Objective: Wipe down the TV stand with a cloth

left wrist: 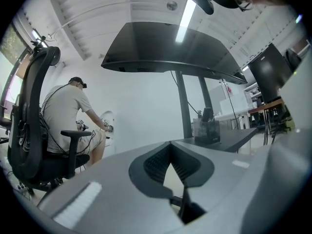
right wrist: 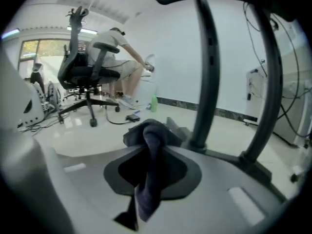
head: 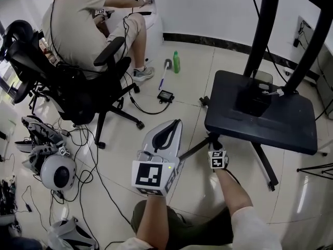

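Right gripper (right wrist: 152, 147) clamps cloth (right wrist: 146, 191), just beside TV stand (head: 281, 121).

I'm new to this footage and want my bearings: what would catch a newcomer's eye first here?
The black flat-based TV stand, with its two dark poles, fills the right of the head view. The right gripper, close to the stand's near corner, is clamped on a dark blue-grey cloth that droops from it. At upper left, a person in a beige shirt sits in a black office chair, facing the white wall.

Glossy tiled floor (head: 187, 82), white wall (head: 208, 9)
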